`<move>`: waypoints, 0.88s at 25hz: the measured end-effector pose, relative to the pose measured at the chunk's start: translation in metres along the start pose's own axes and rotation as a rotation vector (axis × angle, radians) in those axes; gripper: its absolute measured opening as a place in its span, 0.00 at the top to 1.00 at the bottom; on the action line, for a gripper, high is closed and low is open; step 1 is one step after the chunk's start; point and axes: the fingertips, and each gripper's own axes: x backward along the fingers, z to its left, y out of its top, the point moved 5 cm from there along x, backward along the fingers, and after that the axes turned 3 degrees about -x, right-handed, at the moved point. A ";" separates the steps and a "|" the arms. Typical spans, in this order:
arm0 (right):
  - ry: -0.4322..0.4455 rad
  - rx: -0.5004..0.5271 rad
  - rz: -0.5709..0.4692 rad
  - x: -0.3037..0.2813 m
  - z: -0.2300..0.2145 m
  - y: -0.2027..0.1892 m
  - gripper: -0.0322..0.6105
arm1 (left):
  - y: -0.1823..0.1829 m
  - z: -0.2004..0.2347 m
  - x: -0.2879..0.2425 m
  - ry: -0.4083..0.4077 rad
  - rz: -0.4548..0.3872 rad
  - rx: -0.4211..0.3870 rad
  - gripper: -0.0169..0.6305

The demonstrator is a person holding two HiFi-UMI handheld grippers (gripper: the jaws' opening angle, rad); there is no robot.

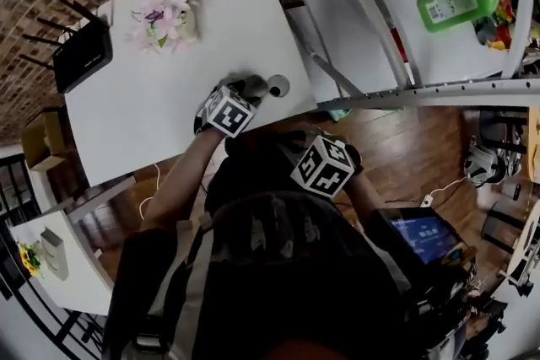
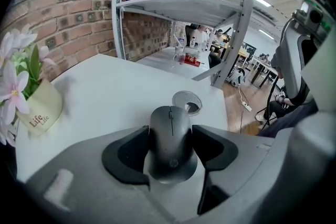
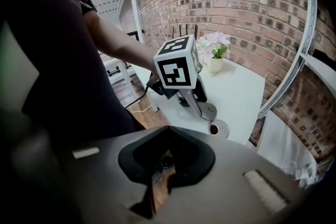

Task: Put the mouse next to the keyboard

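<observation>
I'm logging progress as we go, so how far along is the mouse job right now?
Done: the left gripper is shut on the mouse. In hand: the mouse sits between its jaws near the white table's edge, close to the round cable hole. Left: setting it beside the keyboard, which no view shows. The right gripper is shut and empty, off the table.

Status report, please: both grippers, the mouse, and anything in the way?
Left gripper shut on mouse, over white table beside cable hole. Right gripper shut, empty, off table. No keyboard in view; nothing in the way seen.
</observation>
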 end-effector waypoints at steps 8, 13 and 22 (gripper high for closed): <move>0.079 0.060 -0.051 -0.004 -0.008 -0.019 0.94 | -0.012 0.004 0.009 0.074 0.048 0.090 0.56; 0.103 0.094 -0.048 0.000 -0.020 -0.039 0.94 | -0.009 0.003 0.007 0.104 0.059 0.157 0.56; 0.130 0.138 -0.056 0.005 -0.034 -0.047 0.94 | -0.011 0.006 0.010 0.164 0.117 0.217 0.57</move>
